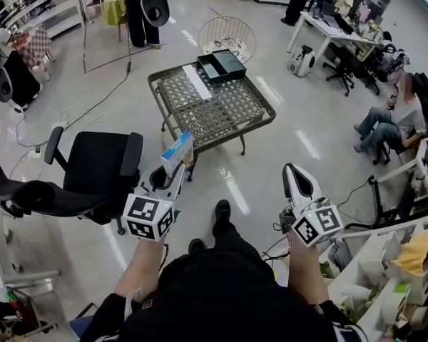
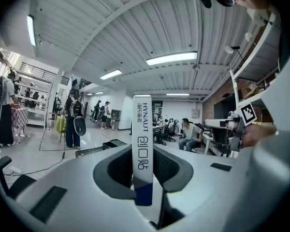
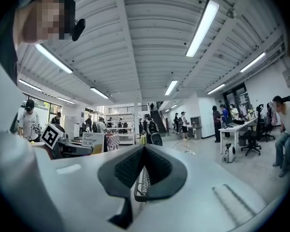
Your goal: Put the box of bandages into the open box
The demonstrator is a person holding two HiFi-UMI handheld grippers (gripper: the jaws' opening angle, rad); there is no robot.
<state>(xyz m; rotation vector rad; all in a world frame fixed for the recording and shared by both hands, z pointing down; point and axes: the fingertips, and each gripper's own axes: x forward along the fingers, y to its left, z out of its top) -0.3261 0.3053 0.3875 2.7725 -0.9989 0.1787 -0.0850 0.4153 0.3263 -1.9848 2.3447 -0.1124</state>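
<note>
My left gripper (image 1: 172,171) is shut on the box of bandages (image 1: 177,152), a white and blue carton held up in front of me, well short of the table. In the left gripper view the carton (image 2: 142,149) stands edge-on between the jaws, pinched at its blue lower end. The open box (image 1: 222,66), dark and shallow, lies on the far side of the wire-mesh table (image 1: 221,112). My right gripper (image 1: 294,172) is held beside my right knee; its jaws (image 3: 144,170) are shut with nothing in them. The right gripper view also catches the carton (image 3: 93,142) off to its left.
A black office chair (image 1: 93,166) stands at my left, close to the table's near corner. A round wire basket (image 1: 227,38) sits on the floor behind the table. Seated people and desks (image 1: 385,123) fill the right side, with a cluttered shelf (image 1: 385,283) at my right elbow.
</note>
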